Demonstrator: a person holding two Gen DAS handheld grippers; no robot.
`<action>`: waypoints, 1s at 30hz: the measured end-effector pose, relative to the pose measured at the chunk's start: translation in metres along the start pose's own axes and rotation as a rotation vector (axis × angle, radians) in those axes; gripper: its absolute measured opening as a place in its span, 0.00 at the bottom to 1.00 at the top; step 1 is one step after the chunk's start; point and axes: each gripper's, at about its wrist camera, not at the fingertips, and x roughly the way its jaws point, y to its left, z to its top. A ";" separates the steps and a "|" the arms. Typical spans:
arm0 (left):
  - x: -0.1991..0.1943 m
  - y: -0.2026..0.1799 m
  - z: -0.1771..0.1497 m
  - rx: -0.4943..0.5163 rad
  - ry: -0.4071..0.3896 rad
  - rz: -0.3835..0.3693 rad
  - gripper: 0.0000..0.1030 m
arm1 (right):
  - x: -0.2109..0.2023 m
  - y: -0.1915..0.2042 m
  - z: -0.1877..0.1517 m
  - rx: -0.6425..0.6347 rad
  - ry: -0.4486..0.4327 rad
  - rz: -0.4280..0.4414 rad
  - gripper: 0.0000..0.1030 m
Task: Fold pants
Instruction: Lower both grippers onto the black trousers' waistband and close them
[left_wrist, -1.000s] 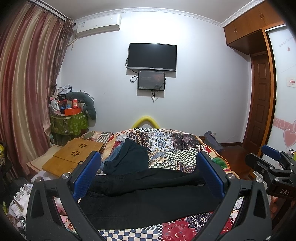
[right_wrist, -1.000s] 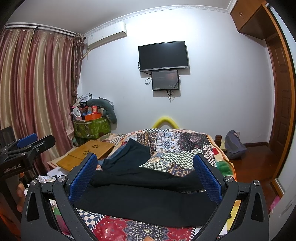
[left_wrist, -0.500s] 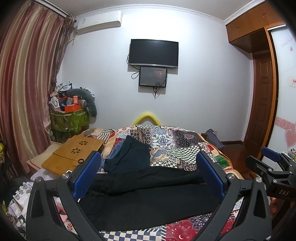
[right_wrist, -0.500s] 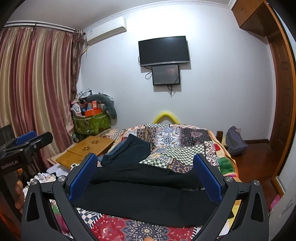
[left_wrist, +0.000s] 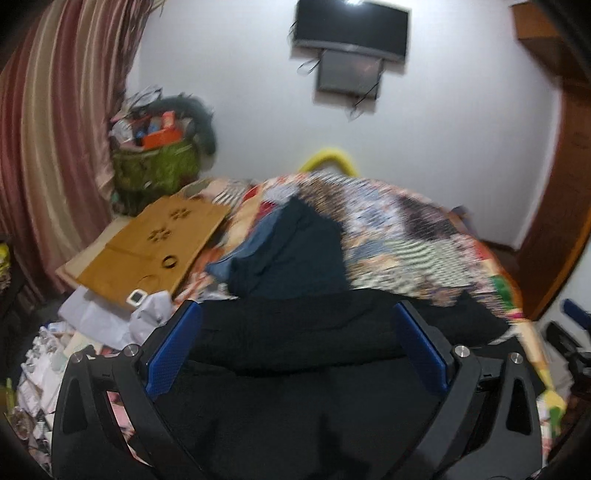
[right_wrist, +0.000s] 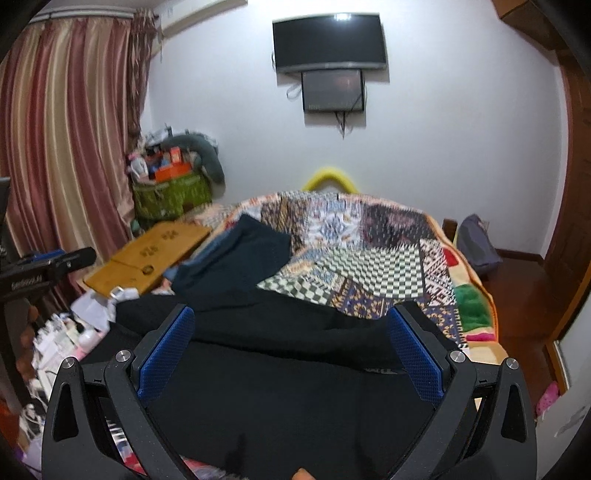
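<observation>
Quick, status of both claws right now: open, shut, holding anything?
Left claw: open, holding nothing, above the black pants.
Right claw: open, holding nothing, also above the pants.

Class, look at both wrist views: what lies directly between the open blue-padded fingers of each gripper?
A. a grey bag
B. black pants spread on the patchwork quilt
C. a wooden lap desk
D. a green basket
B: the black pants fill the gap in the left gripper and the right gripper, both open.

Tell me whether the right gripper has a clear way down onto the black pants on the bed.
Probably yes: the right gripper is open right above the black pants, and nothing shows between them.
</observation>
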 end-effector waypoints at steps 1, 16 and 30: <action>0.011 0.004 0.000 0.005 0.009 0.018 1.00 | 0.006 -0.002 0.000 -0.007 0.011 -0.004 1.00; 0.198 0.067 0.015 0.110 0.310 0.121 1.00 | 0.160 -0.030 0.009 -0.127 0.330 0.075 0.86; 0.299 0.137 0.001 -0.046 0.614 0.076 0.84 | 0.243 -0.038 0.016 -0.212 0.525 0.196 0.82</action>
